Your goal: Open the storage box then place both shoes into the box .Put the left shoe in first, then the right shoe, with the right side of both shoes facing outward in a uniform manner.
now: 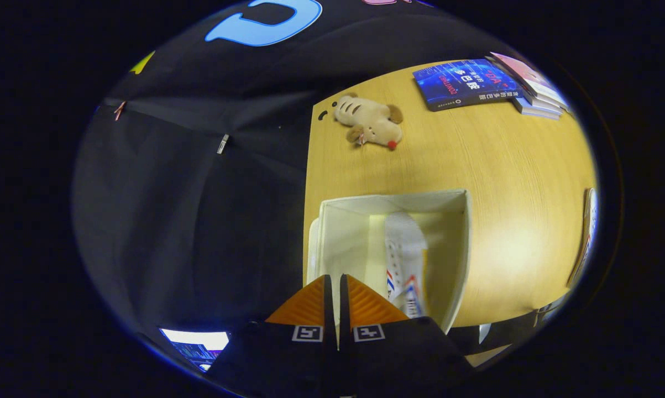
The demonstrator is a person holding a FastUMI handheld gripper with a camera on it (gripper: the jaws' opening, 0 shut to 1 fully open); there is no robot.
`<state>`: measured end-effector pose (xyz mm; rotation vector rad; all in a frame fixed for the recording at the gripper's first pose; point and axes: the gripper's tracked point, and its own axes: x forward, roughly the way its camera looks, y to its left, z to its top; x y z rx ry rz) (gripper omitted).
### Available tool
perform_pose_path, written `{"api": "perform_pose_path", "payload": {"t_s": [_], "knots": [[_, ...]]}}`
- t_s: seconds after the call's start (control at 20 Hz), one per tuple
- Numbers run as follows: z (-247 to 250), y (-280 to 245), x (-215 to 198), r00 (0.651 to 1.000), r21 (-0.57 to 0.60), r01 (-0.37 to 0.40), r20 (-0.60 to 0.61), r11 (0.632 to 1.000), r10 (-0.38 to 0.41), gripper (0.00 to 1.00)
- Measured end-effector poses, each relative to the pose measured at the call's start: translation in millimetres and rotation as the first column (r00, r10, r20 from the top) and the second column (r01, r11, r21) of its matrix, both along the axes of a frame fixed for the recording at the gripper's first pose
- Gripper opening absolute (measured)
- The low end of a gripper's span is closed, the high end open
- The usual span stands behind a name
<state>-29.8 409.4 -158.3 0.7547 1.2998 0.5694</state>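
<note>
With its fingers [335,293] pressed nearly together and gripping nothing, the gripper hangs over the near wall of the open storage box [458,249], where one shoe [407,260] already lies on its side along the right wall. It looks light and pliable, probably best pinched at the collar or heel. Beyond, on the bench [503,166], a plush toy [368,121] and books [470,83] lie well apart, blocking nothing.
</note>
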Motion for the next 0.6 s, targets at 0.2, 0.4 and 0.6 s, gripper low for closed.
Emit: {"api": "perform_pose_path", "payload": {"t_s": [0.2, 0.4, 0.6], "knots": [[5, -13, 2, 0.999, 0.031, -0.025, 0.028, 0.999, 0.024, 0.05], [14, -54, -6, 0.995, 0.044, -0.053, 0.091, 0.998, 0.049, 0.12], [8, -130, -9, 0.983, -0.032, -0.011, 0.184, 0.999, 0.017, 0.46]]}}
